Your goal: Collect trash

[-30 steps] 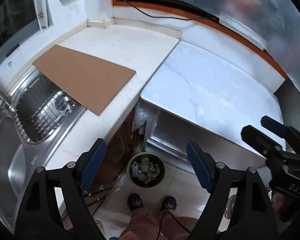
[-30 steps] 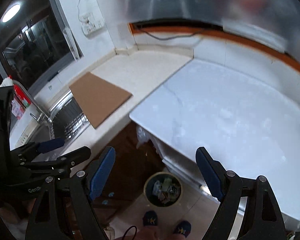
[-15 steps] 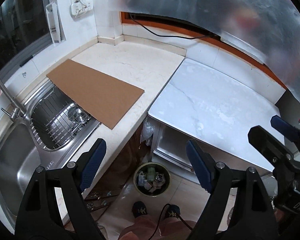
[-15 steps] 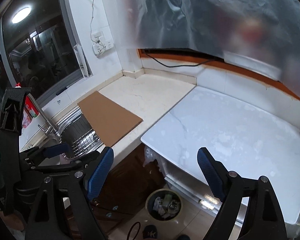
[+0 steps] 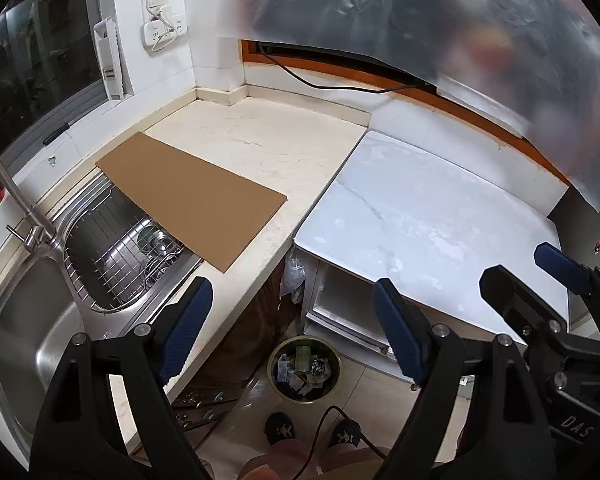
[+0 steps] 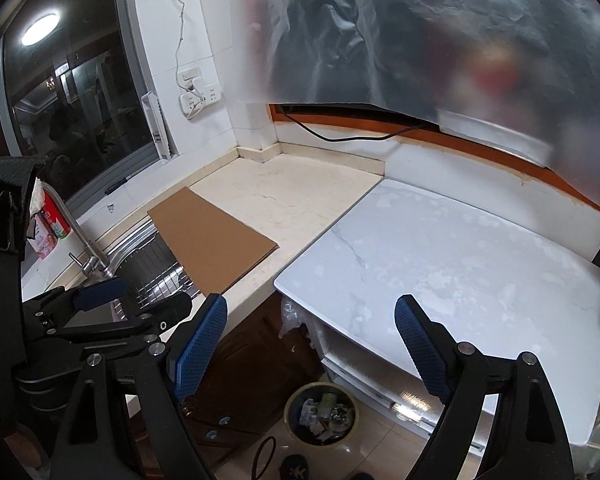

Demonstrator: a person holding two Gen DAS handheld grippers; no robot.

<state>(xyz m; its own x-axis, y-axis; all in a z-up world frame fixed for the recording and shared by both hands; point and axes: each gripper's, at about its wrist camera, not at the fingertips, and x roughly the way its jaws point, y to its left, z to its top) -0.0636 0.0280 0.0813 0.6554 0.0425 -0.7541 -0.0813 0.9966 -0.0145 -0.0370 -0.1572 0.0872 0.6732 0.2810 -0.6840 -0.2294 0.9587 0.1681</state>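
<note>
Trash already fills the bin on the floor at 6 o'clock. Both my jaws gape wide, holding nothing. I'd sweep the worktop, cardboard sheet at 10 o'clock first.

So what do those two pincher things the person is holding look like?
The left gripper and the right gripper look alike: black plastic frames with silver screws, each ending in two long fingers faced with bumpy dark-blue pads. White letters reading "DAS" mark the right gripper's body, seen from the left camera. A thin black cable trails by the person's dark shoes.
</note>
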